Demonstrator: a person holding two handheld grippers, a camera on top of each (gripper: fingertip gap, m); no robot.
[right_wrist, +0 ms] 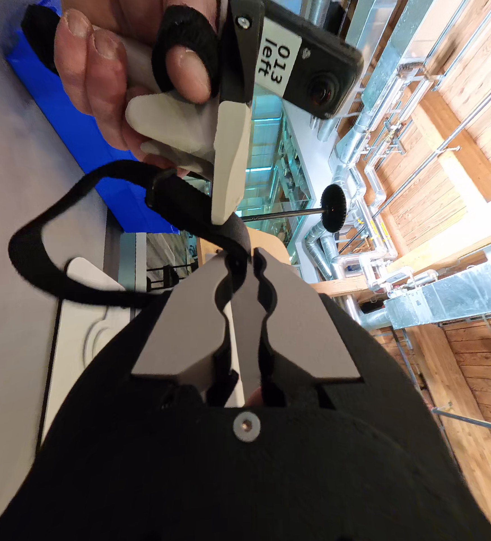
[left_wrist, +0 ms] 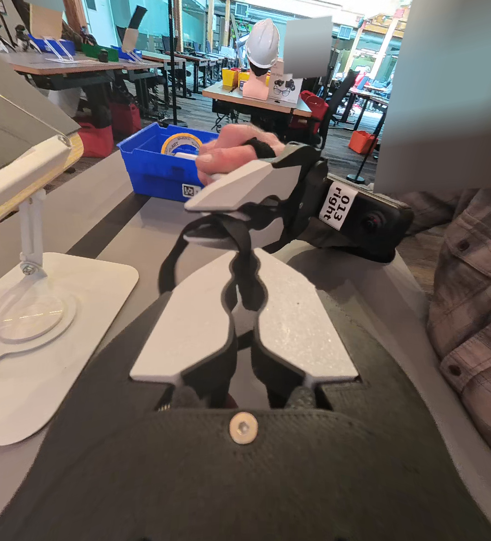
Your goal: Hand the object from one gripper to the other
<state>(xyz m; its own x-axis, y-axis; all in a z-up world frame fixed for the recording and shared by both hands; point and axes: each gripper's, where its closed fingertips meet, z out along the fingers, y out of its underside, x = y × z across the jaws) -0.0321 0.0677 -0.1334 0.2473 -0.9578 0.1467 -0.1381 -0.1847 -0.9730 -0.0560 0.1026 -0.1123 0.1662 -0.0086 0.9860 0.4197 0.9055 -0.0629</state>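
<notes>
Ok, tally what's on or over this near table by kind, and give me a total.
Hand-held gripper: 2, the left hand-held gripper and the right hand-held gripper
Black strap: 1
Blue bin: 1
Tape roll in the bin: 1
White stand: 1
Total: 6

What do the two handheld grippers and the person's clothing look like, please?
Each gripper, left gripper and right gripper, has light grey angular jaws with wavy black inner pads on a black textured body, a silver bolt, black finger loops and a white-labelled camera. The sleeve is grey plaid.
</notes>
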